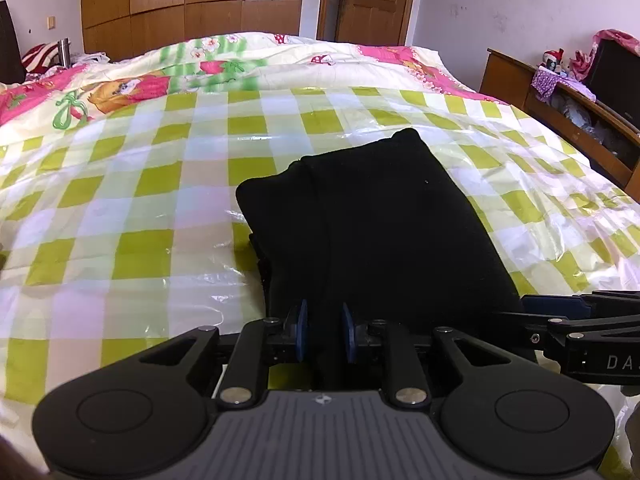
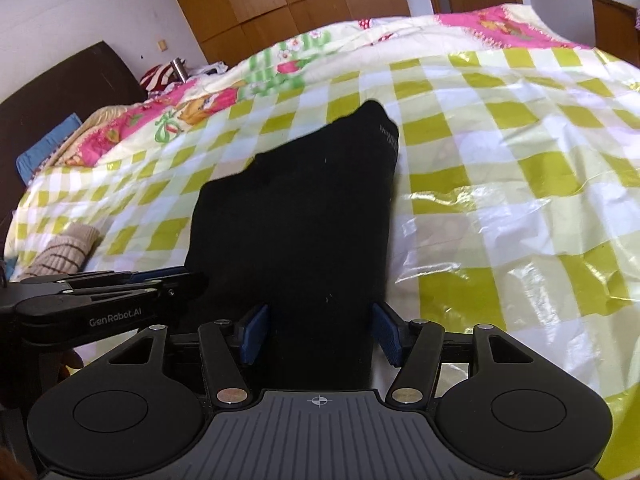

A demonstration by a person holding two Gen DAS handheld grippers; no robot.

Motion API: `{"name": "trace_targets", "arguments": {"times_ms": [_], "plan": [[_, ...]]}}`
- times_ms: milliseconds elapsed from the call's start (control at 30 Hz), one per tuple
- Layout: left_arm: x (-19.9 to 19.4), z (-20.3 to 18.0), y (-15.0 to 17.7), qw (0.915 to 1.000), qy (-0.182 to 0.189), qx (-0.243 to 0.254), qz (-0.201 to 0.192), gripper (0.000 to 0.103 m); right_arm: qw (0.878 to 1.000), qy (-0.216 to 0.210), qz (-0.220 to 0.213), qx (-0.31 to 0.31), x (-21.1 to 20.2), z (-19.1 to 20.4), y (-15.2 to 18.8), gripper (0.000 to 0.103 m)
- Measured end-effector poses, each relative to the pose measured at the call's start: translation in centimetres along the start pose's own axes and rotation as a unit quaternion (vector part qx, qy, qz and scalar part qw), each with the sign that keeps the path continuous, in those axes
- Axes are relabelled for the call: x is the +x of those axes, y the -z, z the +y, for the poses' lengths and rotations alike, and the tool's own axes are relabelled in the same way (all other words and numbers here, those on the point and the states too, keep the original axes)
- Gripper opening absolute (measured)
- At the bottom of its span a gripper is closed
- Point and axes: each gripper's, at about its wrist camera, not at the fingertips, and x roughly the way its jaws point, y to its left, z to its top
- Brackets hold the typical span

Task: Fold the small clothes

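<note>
Glossy green-and-white checked plastic sheet point(image 1: 120, 200) covers one bed, with a pink cartoon-print quilt point(image 1: 120, 88) beyond it and brown wooden wardrobe doors point(image 1: 192, 4) behind. One black folded fabric garment point(image 1: 372, 216) lies on the sheet, its near edge reaching both tongs. Left tongs point(image 1: 324, 330) are nearly closed, pinching a fold of the garment between blue pads. Right tongs point(image 2: 320, 334) stand wider, garment between the pads, so whether they grip it I cannot tell. "GenRobot.AI" reads on the left tool's side. One beige striped knit piece point(image 2: 64, 252) lies left of the garment.
</note>
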Motion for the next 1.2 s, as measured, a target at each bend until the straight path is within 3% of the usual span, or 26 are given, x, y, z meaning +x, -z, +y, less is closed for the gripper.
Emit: {"name": "trace_targets", "arguments": {"times_ms": [833, 1200], "plan": [[-1.1, -1.3, 1.0, 0.9992, -0.027, 0.023, 0.015, 0.039, 1.0, 0.006, 0.011, -0.001, 0.4, 0.3, 0.8, 0.058], [-2.4, -1.3, 1.4, 0.9996, -0.021, 0.019, 0.008, 0.04, 1.0, 0.01, -0.014, -0.009, -0.9, 0.5, 0.4, 0.058]]}}
